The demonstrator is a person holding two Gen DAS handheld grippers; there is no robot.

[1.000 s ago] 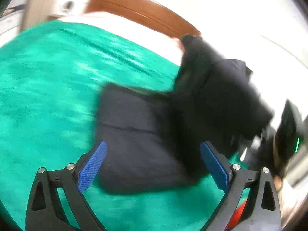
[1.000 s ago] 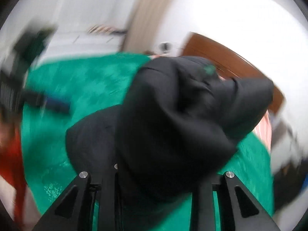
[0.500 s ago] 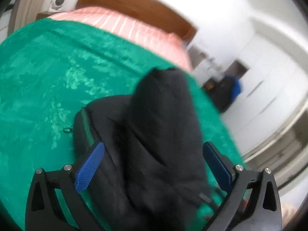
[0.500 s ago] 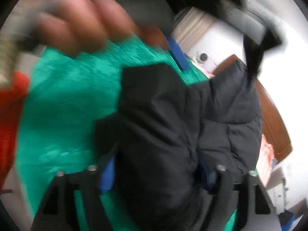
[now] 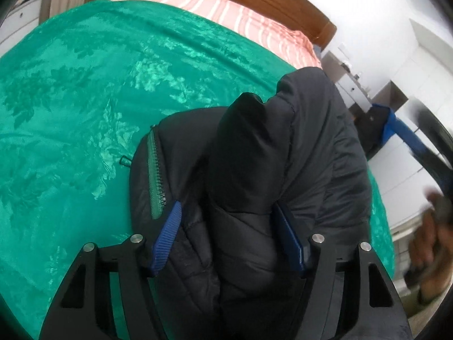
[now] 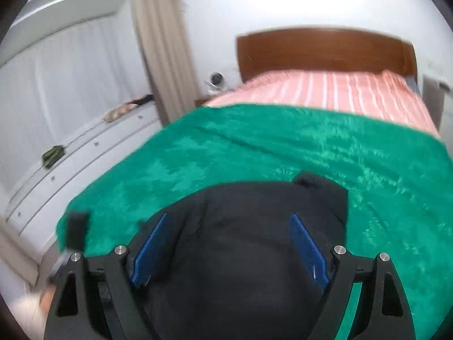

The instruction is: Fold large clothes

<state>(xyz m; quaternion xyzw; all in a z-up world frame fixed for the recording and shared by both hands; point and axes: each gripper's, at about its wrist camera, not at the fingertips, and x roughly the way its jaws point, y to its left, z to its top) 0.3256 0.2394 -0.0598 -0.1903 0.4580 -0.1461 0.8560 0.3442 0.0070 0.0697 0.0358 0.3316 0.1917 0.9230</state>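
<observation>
A black padded jacket (image 5: 311,155) lies bunched on the green bedspread (image 5: 85,99), its green zip edge turned to the left. My left gripper (image 5: 228,235) points down at it, jaws closing, and both blue pads touch a thick fold of the jacket between them. In the right wrist view the jacket (image 6: 240,283) lies under and between the fingers of my right gripper (image 6: 229,243). That gripper's jaws are opening, and its blue pads stand clear of the cloth on both sides.
The bed has a pink striped sheet (image 6: 325,90) and a wooden headboard (image 6: 325,51) at its far end. A white drawer unit (image 6: 70,155) and a curtain (image 6: 161,48) stand to the left. A blurred hand (image 5: 433,226) shows at the right edge.
The right gripper let go of the jacket, opened wide and rolled level. The left gripper came down and forward over the jacket and narrowed its jaws onto a fold.
</observation>
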